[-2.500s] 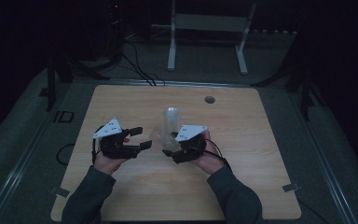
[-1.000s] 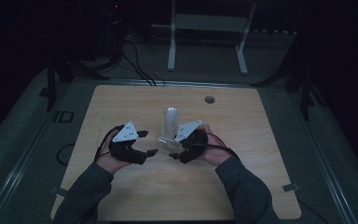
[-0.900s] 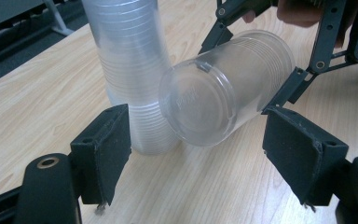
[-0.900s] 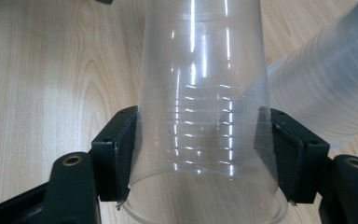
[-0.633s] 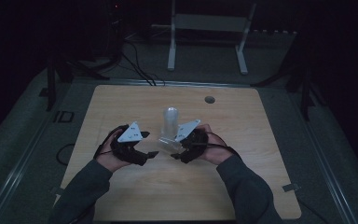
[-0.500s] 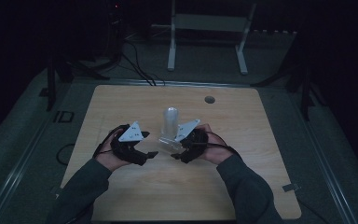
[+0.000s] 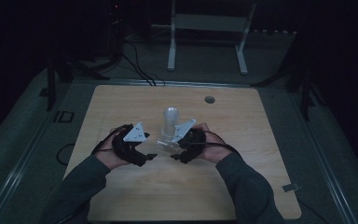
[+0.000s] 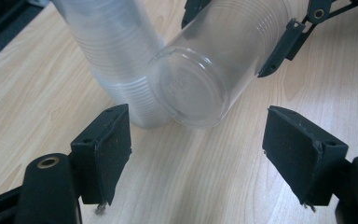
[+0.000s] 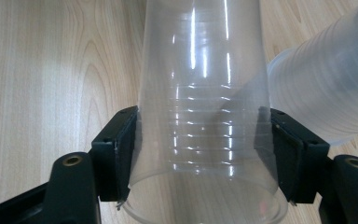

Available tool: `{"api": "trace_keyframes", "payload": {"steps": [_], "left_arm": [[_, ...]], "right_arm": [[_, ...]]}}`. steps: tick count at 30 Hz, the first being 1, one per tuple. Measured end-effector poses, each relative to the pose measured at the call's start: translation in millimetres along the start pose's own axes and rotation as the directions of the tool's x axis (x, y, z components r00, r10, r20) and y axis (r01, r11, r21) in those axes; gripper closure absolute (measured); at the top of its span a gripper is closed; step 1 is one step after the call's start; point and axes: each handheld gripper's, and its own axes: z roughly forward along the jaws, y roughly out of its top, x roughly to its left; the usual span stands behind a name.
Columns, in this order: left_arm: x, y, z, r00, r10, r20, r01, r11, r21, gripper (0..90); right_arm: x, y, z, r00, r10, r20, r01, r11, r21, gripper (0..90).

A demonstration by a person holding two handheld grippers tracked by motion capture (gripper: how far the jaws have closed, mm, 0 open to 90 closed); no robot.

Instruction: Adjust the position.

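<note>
Setting: you worked in a dim lab or recording studio. Evidence: a lone wooden counter [image 7: 121,107] with a cable hole [image 7: 209,99], black cables [image 7: 137,65] trailing over grey floor [image 7: 23,121], a white metal stand [image 7: 207,28], dark surroundings.

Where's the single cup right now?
The single cup is on its side between the right gripper's fingers, just above the table near its middle, beside the upside-down cup stack, with the left gripper facing its base.
</note>
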Motion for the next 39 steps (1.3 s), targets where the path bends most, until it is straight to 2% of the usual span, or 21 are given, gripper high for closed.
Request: {"api": "trace_keyframes", "payload": {"steps": [6,16,24,31,39], "left_arm": [[-1.8,4.5,5.7,0.9993,0.034,0.016,-0.034,0.9979,0.055,23.7],[-3.3,9.3,13.2,0.9963,0.074,0.043,-0.079,0.9885,0.128,24.1],[-0.5,10.9,16.3,0.9944,0.079,0.07,-0.089,0.9838,0.155,24.7],[-1.6,13.5,20.9,0.9904,0.1,0.095,-0.117,0.9738,0.195,25.4],[-1.6,16.4,25.4,0.987,0.093,0.13,-0.119,0.9718,0.203,28.2]], "right_arm": [[1.9,1.9,2.6,0.9998,-0.019,-0.009,0.019,0.999,0.028,32.2],[5.0,4.5,5.6,0.9987,-0.05,-0.011,0.05,0.997,0.066,32.2],[10.5,9.1,8.5,0.9951,-0.099,0.0,0.099,0.99,0.097,32.3],[13.2,10.4,11.8,0.993,-0.118,0.001,0.118,0.987,0.114,32.4],[17.4,12.6,16.3,0.9881,-0.154,-0.001,0.152,0.98,0.129,32.4]]}}
